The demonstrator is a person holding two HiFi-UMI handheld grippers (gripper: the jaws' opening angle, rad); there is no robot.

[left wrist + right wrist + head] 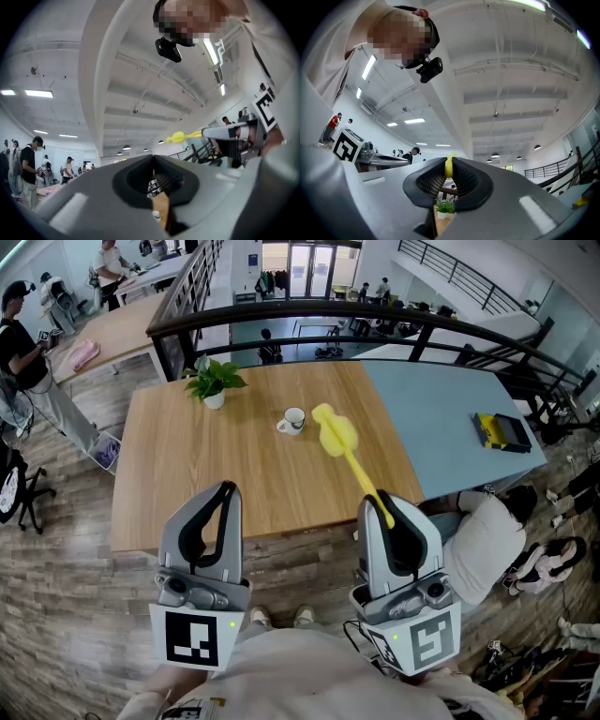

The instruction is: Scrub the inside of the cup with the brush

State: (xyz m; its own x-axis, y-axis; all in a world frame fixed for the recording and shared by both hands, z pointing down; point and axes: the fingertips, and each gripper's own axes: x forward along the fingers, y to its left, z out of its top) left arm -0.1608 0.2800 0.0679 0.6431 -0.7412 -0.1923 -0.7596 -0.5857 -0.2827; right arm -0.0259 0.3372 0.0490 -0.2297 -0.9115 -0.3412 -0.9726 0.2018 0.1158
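A small white cup (293, 420) stands on the wooden table (187, 484), near its far middle. The yellow brush (339, 440) hangs over the table just right of the cup, its fluffy head near the cup and its thin handle running back to my right gripper (386, 502), which is shut on the handle. In the right gripper view the yellow handle (448, 167) is pinched between the jaws. My left gripper (225, 491) is shut and holds nothing, hovering near the table's front edge. The left gripper view catches the brush (180, 137) off to the right.
A potted green plant (214, 382) sits at the table's far left. A blue-grey table (450, 427) adjoins on the right with a yellow-black object (501, 430) on it. A dark railing (375, 320) runs behind. A person (487, 540) crouches at right; others stand far left.
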